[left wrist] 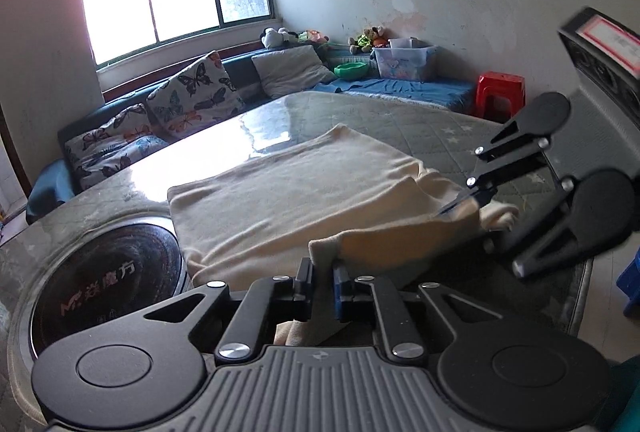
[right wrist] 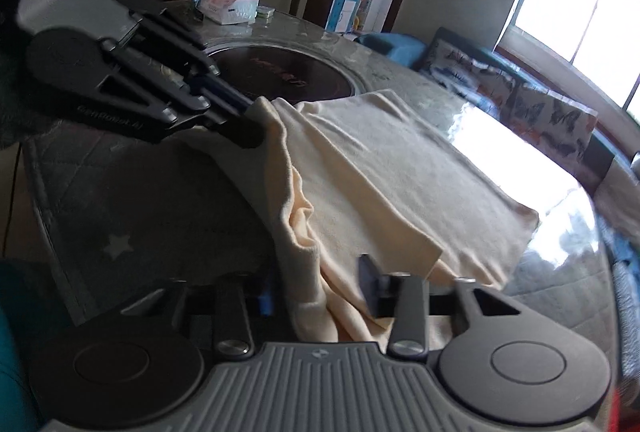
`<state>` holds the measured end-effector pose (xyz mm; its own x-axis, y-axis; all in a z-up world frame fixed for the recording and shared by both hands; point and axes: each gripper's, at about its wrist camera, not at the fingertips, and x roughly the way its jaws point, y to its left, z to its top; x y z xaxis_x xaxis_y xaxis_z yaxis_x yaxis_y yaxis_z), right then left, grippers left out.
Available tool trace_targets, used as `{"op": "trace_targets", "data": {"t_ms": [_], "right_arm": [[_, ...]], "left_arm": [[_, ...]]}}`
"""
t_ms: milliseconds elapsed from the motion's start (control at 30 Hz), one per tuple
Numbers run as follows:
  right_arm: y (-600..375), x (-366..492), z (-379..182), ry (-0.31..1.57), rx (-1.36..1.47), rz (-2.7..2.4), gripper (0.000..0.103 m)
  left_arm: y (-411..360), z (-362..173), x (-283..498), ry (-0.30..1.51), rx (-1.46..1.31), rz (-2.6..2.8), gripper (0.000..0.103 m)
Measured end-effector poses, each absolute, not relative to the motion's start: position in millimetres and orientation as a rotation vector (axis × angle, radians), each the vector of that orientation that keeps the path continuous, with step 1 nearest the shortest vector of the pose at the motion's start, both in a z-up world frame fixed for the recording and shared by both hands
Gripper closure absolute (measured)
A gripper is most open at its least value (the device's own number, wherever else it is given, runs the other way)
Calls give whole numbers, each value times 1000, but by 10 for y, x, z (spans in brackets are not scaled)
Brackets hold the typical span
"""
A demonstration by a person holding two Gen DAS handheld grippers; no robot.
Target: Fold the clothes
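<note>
A cream garment (left wrist: 280,191) lies on the glass-topped table, its near edge lifted off the surface. My left gripper (left wrist: 322,282) is shut on the near-left corner of the cream garment, which bunches between its fingers. It also shows in the right wrist view (right wrist: 250,113), pinching that corner. My right gripper (right wrist: 316,292) is closed on the near-right edge of the garment (right wrist: 400,167), with cloth bunched between its fingers. In the left wrist view the right gripper (left wrist: 476,201) grips the raised fold at the right.
A round dark hob (left wrist: 108,284) is set in the table (left wrist: 360,111) left of the garment. A tissue pack (right wrist: 230,5) sits at the table's far end. A sofa with butterfly cushions (left wrist: 192,87) and a red stool (left wrist: 500,91) stand beyond.
</note>
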<state>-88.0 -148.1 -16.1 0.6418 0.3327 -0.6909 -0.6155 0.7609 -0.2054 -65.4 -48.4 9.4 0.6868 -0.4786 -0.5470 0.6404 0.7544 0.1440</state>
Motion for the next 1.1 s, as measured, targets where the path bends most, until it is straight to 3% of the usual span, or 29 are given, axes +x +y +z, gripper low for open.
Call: {"op": "trace_targets", "data": {"t_ms": [67, 233, 333, 433, 500, 600, 1100], "right_arm": [[-1521, -827, -131, 695, -410, 572, 85], [-1608, -749, -36, 697, -330, 569, 89], [-1632, -720, 1, 694, -301, 563, 90], [-1634, -730, 10, 691, -288, 560, 92], [-1641, -756, 12, 688, -281, 558, 93], [-1654, -804, 32, 675, -270, 557, 93], [-1762, -1501, 516, 632, -312, 655, 94]], "left_arm": [[-462, 63, -686, 513, 353, -637, 82], [-428, -46, -787, 507, 431, -607, 60], [-431, -117, -803, 493, 490, -597, 58], [-443, -177, -792, 482, 535, -596, 64], [-440, -201, -796, 480, 553, -597, 82], [-421, -194, -826, 483, 551, -607, 95], [-289, 327, -1734, 466, 472, -698, 97]]}}
